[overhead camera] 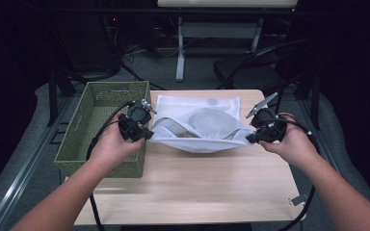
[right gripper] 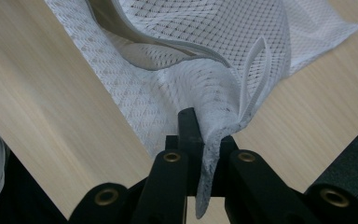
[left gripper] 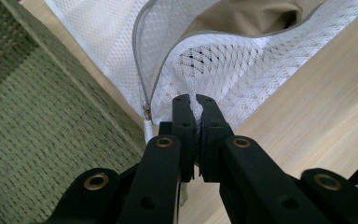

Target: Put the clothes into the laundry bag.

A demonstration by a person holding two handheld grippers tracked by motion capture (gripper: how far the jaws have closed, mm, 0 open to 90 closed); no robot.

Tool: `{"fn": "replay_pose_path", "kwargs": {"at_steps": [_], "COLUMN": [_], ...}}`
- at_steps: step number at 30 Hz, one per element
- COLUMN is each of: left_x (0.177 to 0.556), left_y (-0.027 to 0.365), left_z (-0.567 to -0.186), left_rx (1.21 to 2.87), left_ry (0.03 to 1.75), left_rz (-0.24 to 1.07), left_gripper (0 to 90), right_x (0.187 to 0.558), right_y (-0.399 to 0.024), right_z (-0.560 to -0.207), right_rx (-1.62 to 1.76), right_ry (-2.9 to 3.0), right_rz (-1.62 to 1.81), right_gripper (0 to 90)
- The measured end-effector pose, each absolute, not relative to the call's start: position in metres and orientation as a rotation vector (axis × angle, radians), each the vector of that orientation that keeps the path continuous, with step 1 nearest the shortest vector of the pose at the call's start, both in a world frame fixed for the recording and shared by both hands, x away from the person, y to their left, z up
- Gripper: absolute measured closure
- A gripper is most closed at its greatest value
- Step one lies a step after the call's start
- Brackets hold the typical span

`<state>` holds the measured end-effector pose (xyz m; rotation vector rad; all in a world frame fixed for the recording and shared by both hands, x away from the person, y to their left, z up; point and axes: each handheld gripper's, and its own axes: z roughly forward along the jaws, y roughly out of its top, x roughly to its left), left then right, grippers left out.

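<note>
Gripping, left jaws: the left gripper [left gripper: 192, 103] has its two black jaws pinched together on the corner of a white mesh zip bag [overhead camera: 198, 126], just beside the grey zip's pull.
Gripping, right jaws: the right gripper [right gripper: 200, 122] is clamped on the bag's opposite corner, next to a white fabric loop [right gripper: 251, 77]; a strip of mesh hangs down between the jaws.
Bag: stretched between the two grippers near the far half of the bench, its near edge raised and its far part lying on the wood; the zip gapes open and tan cloth [left gripper: 251, 16] shows inside.
Bench: a pale wooden bench [overhead camera: 197, 185], bare on the near side.
Count: one bag, one basket, two grippers, each in one hand.
Around: an olive-green woven rectangular basket [overhead camera: 84, 137] stands at the bench's left edge, just beside the left gripper.
Room: dark, with grey floor, cables and a white frame behind the bench.
</note>
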<state>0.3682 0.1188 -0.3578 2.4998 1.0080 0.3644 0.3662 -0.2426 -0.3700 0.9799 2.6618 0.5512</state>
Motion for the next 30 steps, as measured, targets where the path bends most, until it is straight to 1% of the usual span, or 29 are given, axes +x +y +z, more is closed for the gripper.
{"fn": "replay_pose_path", "kwargs": {"at_steps": [5, 15, 30], "left_x": [0.372, 0.381, 0.398], "left_y": [0.118, 0.119, 0.120], "left_z": [-0.343, -0.317, -0.299], "left_rx": [2.491, 2.468, 2.457], "left_ry": [0.999, 1.003, 1.034], "left_rz": [0.379, 0.416, 0.453], "left_gripper": [87.6, 87.6, 87.6], "right_x": [0.375, 0.380, 0.395], "right_y": [-0.245, -0.245, -0.238], "right_z": [-0.357, -0.333, -0.309], "right_rx": [0.994, 0.985, 0.970], "right_ry": [2.630, 2.592, 2.571], "right_rz": [0.569, 0.565, 0.528], "right_gripper": [88.4, 88.4, 88.4]}}
